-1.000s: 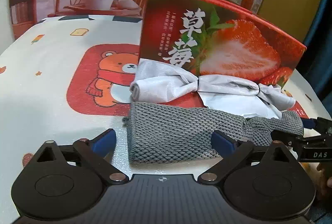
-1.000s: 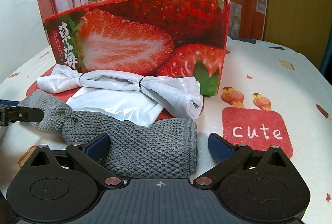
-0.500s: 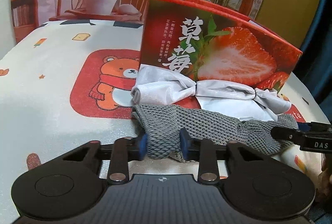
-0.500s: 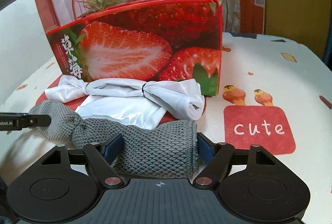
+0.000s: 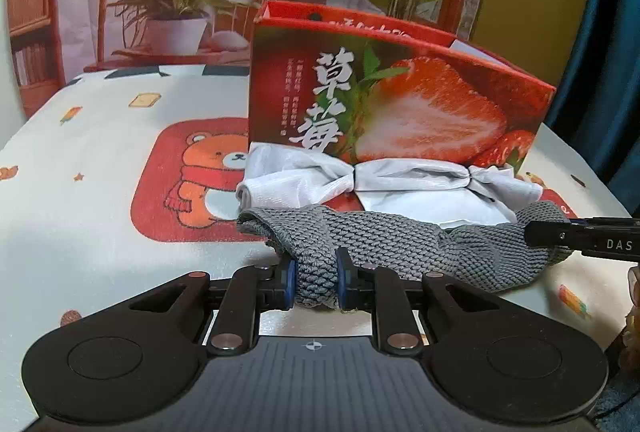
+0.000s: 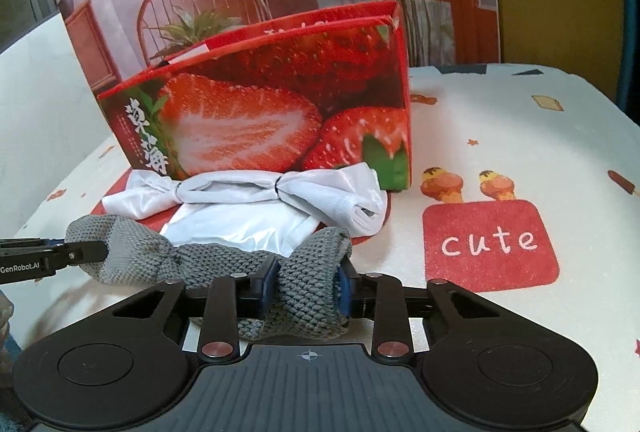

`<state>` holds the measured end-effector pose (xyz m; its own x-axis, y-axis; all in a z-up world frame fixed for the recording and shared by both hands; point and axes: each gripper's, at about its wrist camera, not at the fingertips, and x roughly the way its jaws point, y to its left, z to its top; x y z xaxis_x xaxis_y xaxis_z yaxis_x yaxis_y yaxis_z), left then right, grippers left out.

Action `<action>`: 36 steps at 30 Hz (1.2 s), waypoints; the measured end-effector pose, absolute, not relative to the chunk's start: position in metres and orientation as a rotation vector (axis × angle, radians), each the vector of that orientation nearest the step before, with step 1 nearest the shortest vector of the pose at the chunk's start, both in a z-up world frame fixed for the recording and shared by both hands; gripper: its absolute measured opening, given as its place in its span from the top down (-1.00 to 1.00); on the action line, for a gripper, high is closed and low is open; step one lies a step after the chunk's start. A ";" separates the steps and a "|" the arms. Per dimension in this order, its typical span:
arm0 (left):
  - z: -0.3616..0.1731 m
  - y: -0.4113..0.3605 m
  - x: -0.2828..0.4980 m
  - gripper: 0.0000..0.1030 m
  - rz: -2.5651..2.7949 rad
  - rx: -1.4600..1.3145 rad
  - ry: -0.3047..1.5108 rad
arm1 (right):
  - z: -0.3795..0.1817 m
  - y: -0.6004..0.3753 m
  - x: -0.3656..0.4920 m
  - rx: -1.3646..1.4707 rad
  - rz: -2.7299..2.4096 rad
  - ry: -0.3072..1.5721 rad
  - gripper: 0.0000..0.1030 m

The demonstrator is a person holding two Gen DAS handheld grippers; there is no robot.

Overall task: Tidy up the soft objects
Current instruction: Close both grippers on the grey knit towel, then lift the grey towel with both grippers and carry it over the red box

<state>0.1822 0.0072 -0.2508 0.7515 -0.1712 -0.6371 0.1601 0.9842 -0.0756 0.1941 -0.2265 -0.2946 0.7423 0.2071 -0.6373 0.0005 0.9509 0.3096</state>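
Cloth point(image 5: 400, 244), grey, ends bunched and hidden between just-closing pads of left gripper point(image 5: 316, 282); right gripper point(image 6: 306, 290) likewise clamped.

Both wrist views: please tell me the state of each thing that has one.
Grey towel: bunched, pinched at both ends.
White cloth: tied in two places, lying against the box.
Strawberry box: standing upright.
Left gripper: just closed on the towel.
Right gripper: just closed on the towel.
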 end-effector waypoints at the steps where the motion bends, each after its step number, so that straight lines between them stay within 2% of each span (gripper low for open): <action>1: -0.249 0.007 0.181 0.61 -0.183 -0.017 0.693 | -0.294 -0.226 0.193 0.300 0.117 0.726 0.50; 21: -0.226 -0.003 0.146 0.62 -0.246 0.005 0.599 | -0.262 -0.211 0.162 0.249 0.167 0.620 0.58; 27: -0.198 -0.001 0.147 0.63 -0.249 0.012 0.504 | -0.236 -0.214 0.162 0.226 0.191 0.544 0.59; 36: -0.126 -0.006 0.180 0.63 -0.248 0.032 0.343 | -0.165 -0.231 0.200 0.208 0.238 0.375 0.60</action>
<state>0.1796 -0.0057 -0.1259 0.9116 -0.2355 -0.3369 0.2464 0.9691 -0.0108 0.1997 -0.2309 -0.1649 0.9031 0.2670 -0.3363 -0.1907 0.9511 0.2432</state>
